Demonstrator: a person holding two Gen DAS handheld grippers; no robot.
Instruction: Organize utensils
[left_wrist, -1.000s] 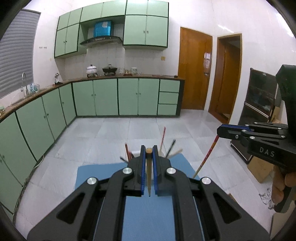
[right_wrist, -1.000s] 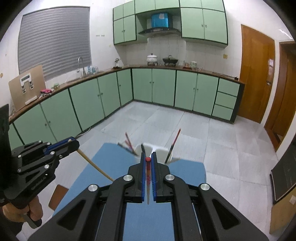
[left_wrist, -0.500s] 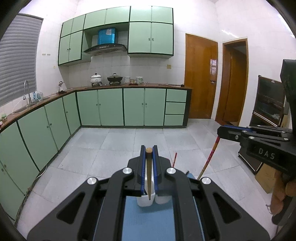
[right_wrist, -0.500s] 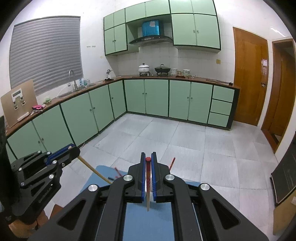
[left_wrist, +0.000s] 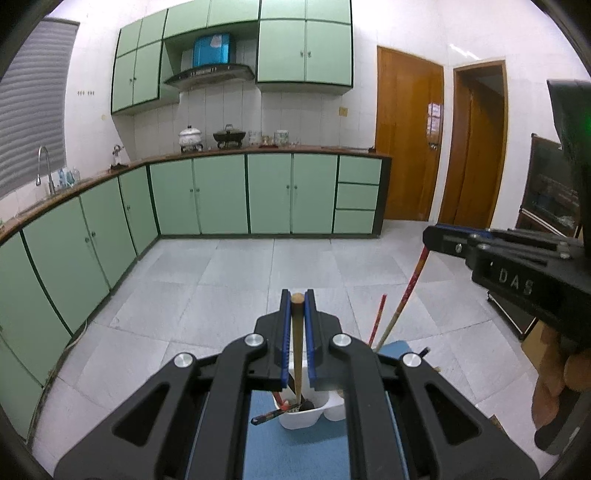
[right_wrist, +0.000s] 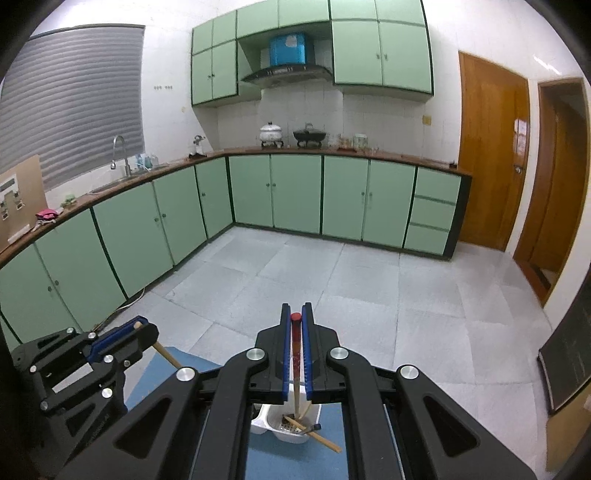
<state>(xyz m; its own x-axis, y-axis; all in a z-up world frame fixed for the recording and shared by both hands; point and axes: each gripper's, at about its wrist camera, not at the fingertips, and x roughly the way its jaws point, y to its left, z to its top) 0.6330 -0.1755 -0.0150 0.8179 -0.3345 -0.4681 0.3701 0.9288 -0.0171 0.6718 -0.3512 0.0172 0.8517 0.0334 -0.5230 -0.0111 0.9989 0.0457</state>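
Note:
My left gripper (left_wrist: 297, 295) is shut on a brown wooden chopstick (left_wrist: 296, 354) that hangs tip-down into the white utensil holder (left_wrist: 301, 419) on the blue mat (left_wrist: 295, 454). My right gripper (right_wrist: 295, 310) is shut on a red-topped chopstick (right_wrist: 295, 347), whose tan tip reaches into the same holder (right_wrist: 275, 419). Several chopsticks lean in the holder; a red one (left_wrist: 377, 319) sticks up from it. Each gripper shows in the other's view: the right gripper (left_wrist: 430, 236) with its red chopstick (left_wrist: 406, 291), and the left gripper (right_wrist: 138, 326) with its wooden one (right_wrist: 166, 355).
The mat (right_wrist: 295, 461) ends just past the holder, with grey tiled floor (right_wrist: 332, 280) beyond. Green cabinets (left_wrist: 221, 195) line the left and far walls. Wooden doors (left_wrist: 406, 140) stand at the back right. A person's hand (left_wrist: 569, 373) grips the right tool.
Both grippers have moved forward and down together. The holder, earlier ahead of the fingertips, now sits under them, and both chopstick tips have dropped into it.

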